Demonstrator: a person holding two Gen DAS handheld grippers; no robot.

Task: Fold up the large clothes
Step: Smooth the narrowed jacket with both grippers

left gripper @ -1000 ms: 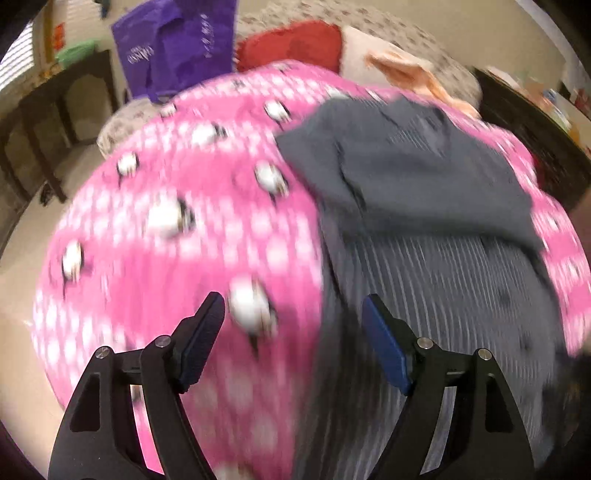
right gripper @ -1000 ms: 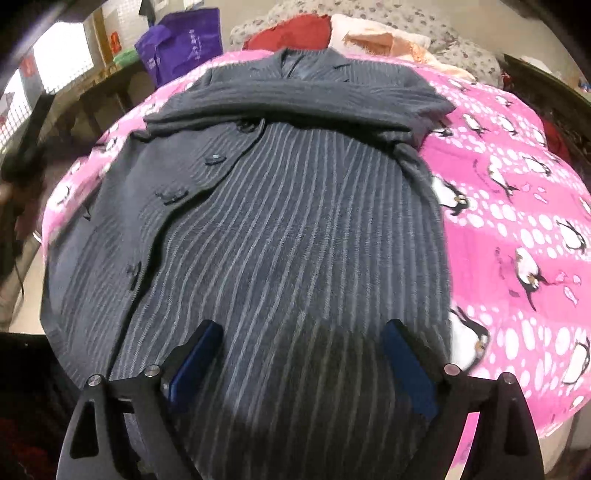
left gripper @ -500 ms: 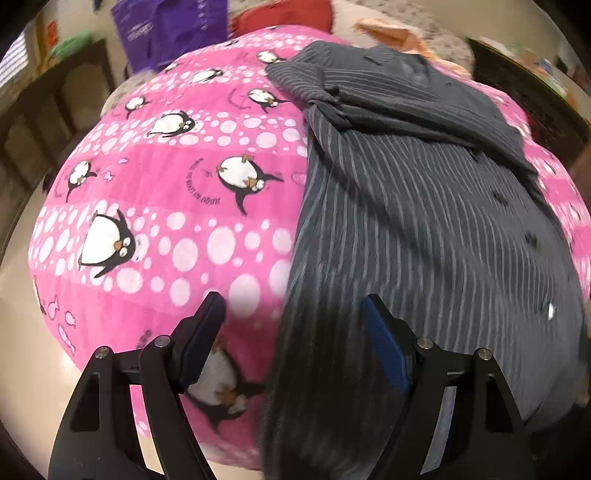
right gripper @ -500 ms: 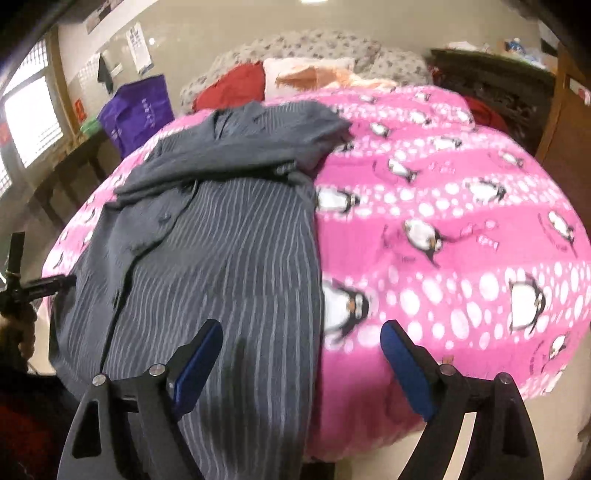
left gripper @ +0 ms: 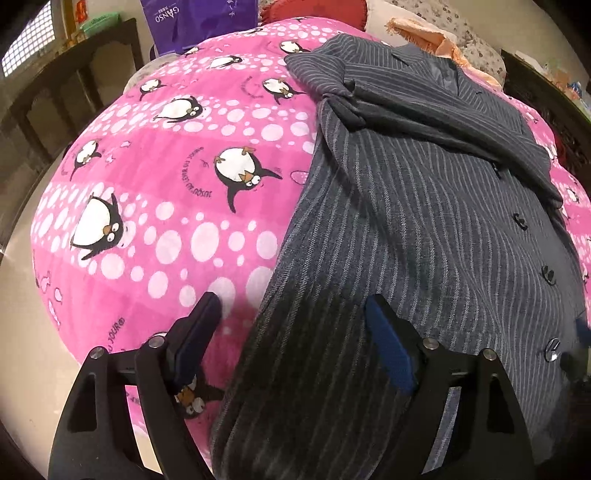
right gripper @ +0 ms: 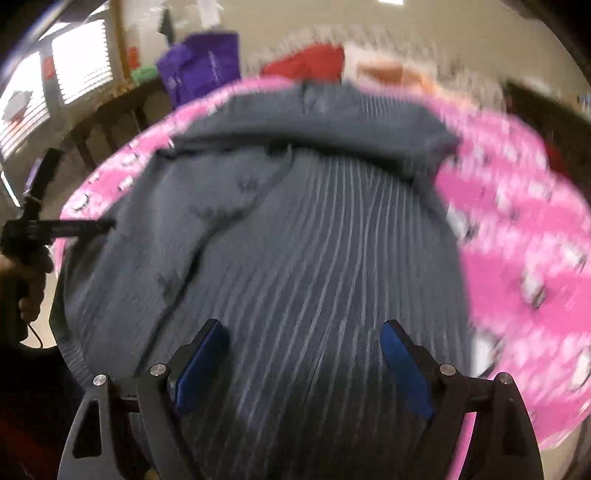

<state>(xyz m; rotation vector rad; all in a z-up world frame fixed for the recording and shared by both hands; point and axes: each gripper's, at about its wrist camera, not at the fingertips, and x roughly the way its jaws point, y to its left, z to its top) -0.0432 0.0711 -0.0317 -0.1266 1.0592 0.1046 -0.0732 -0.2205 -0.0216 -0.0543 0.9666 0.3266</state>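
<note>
Hovering over the coat [left gripper: 424, 229] hem at the bed's [left gripper: 155, 206] near edge: your left gripper [left gripper: 291, 339], jaws opening and empty, straddles its left side edge; right gripper [right gripper: 301, 362] wide, empty. Coat runs lengthwise away from you.

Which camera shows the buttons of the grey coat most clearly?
The left wrist view. It is sharp, and the buttons stand in a row down the coat near its right edge. The right wrist view is blurred by motion; there the buttons are only faint dark spots.

1 coat [left gripper: 424, 229], 1 blanket [left gripper: 166, 229], 2 tools – 1 bag [left gripper: 199, 18].
</note>
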